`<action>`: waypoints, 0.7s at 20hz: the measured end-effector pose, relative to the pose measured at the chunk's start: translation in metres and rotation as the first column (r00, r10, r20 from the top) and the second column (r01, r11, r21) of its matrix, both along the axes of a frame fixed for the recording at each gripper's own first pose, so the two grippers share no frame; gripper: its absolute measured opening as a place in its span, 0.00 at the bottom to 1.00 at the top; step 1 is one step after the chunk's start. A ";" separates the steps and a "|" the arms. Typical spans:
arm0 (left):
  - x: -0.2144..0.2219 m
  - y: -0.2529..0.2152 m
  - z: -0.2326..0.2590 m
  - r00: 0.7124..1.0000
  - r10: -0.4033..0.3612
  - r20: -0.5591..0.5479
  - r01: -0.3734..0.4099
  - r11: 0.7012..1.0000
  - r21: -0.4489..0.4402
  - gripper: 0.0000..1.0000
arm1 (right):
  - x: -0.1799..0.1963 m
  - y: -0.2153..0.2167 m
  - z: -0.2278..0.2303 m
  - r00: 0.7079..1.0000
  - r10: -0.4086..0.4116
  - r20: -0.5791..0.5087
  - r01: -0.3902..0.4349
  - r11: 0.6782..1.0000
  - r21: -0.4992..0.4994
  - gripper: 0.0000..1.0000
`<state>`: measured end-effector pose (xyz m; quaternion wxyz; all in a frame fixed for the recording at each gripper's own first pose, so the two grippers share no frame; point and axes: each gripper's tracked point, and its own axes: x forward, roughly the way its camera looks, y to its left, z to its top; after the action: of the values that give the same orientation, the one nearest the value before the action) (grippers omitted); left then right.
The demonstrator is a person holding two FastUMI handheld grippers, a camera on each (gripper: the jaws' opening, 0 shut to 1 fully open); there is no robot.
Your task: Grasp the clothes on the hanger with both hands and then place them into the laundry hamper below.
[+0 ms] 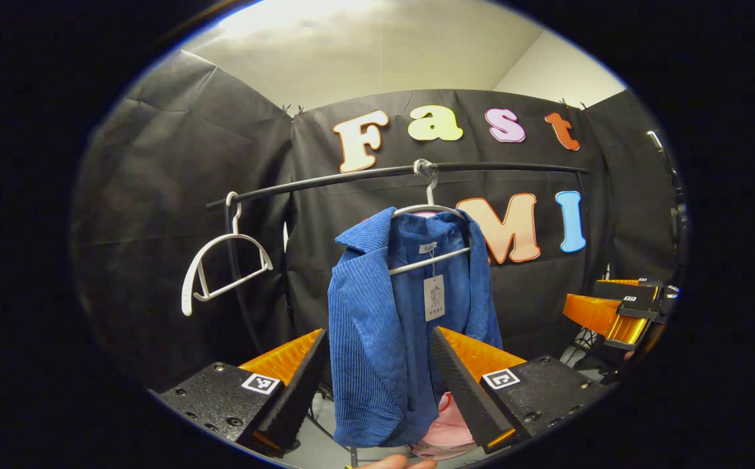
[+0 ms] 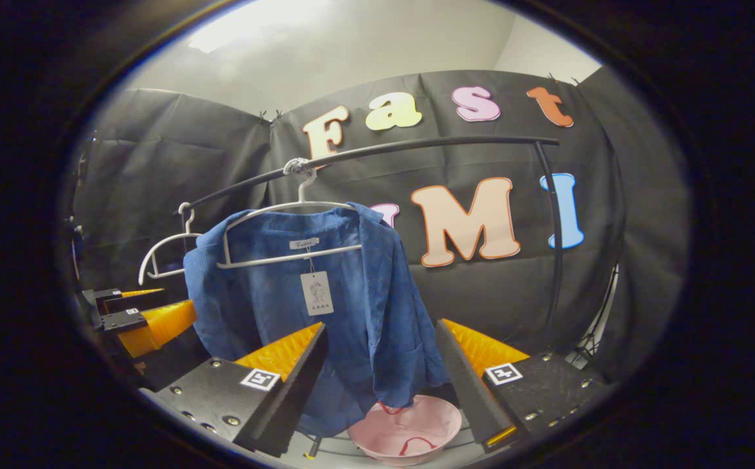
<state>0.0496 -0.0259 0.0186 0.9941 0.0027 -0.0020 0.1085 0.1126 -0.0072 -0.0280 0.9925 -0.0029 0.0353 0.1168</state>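
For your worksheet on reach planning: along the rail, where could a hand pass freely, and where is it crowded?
Free: the rail between the blue jacket and the right upright; also between the jacket and the empty hanger. Crowded: below the jacket, around the pink hamper.

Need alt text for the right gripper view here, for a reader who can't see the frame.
A blue corduroy jacket hangs on a white hanger from a black rail, and the right tool is open in front of its lower part without touching it. A pink hamper sits below; the left tool and an empty hanger are at left.
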 end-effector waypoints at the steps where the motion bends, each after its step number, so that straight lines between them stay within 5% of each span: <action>1: 0.002 -0.001 0.002 1.000 0.011 0.003 -0.011 1.000 0.001 0.97 | 0.008 0.001 -0.002 1.000 0.015 -0.013 -0.015 1.000 0.011 0.93; 5: 0.015 0.003 0.010 0.998 0.054 0.025 -0.056 0.997 0.047 1.00 | 0.036 0.005 -0.003 0.996 0.081 -0.027 -0.080 0.996 0.032 1.00; 14: 0.029 0.023 0.005 0.970 0.244 -0.012 -0.242 0.968 0.068 1.00 | 0.099 0.030 -0.004 0.966 0.255 -0.034 -0.255 0.967 -0.004 0.99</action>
<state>0.0785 -0.0026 0.0241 0.9727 0.0366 0.0050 0.2292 0.2113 0.0227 -0.0316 0.9685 -0.0094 0.0517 0.2432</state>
